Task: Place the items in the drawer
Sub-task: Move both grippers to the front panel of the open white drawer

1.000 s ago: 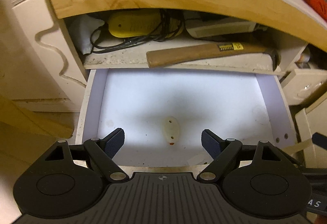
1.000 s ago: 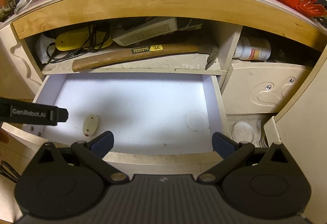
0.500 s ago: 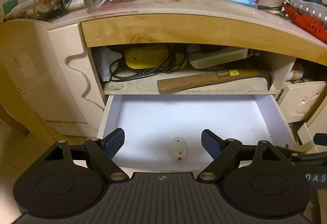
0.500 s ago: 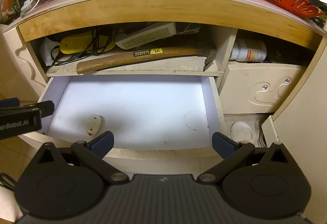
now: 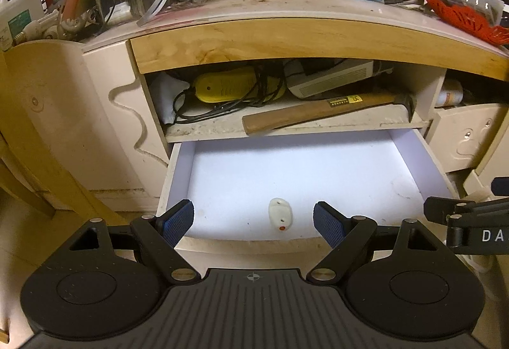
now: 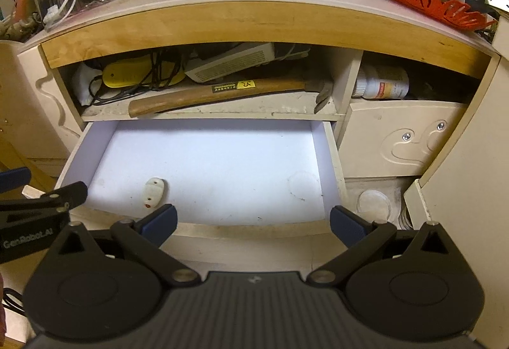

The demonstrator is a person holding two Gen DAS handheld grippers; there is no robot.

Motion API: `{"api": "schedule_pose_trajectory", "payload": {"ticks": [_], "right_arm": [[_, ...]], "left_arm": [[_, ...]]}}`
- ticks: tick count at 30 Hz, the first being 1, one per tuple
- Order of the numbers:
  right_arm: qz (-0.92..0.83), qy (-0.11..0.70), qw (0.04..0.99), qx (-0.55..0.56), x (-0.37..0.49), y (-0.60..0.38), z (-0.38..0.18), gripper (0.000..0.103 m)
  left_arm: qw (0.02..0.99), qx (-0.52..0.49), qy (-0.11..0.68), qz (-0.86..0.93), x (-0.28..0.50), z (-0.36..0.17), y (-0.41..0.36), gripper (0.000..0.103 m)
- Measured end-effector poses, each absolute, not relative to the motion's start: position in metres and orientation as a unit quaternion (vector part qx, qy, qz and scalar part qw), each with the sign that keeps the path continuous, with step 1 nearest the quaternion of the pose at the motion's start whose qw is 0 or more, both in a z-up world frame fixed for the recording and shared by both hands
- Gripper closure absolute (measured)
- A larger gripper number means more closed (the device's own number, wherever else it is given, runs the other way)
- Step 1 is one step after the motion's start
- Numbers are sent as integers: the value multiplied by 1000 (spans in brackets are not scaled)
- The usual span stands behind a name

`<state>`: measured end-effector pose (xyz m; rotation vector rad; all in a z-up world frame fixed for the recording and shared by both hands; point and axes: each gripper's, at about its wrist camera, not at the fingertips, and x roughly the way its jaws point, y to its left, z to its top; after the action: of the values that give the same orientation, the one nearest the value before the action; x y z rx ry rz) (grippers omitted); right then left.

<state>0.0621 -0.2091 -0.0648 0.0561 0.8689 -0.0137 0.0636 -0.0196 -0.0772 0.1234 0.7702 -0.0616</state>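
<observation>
I hold both the left gripper point(image 5: 253, 220) and right gripper point(image 6: 253, 221) wide apart, empty, before the open drawer point(image 5: 439, 167). A small white object point(image 5: 280, 216) lies inside; a hammer point(image 5: 318, 113) rests on the shelf above.

White lettering reading "GenRobot.AI" runs along the black body of the left gripper point(image 6: 30, 226) at the left edge of the right wrist view. In the left wrist view the right gripper point(image 5: 477, 228) shows only the letters "DA" — the rest is cut off by the frame. The hammer point(image 6: 222, 92) on the shelf carries a black-and-yellow handle label — its print is too small to read.
</observation>
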Motion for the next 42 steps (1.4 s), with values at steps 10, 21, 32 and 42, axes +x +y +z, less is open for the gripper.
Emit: {"api": "schedule_pose_trajectory", "payload": {"ticks": [10,21,32,42], "right_arm": [[6,439,898,0,63,-206,-87,0],[-6,490,871,-21,64,-211,-122,0],[-18,519,854,-39,73,-209,-144,0],[-39,525,849,-47,93,-217,-154,0]], "left_arm": [[909,54,411,-33,68,-99,-11,20],[880,84,468,-21,69,-138,-8,20],[871,102,481,-15,77,-154,-11,20],[866,83,492,16,104,-158,-1,20]]}}
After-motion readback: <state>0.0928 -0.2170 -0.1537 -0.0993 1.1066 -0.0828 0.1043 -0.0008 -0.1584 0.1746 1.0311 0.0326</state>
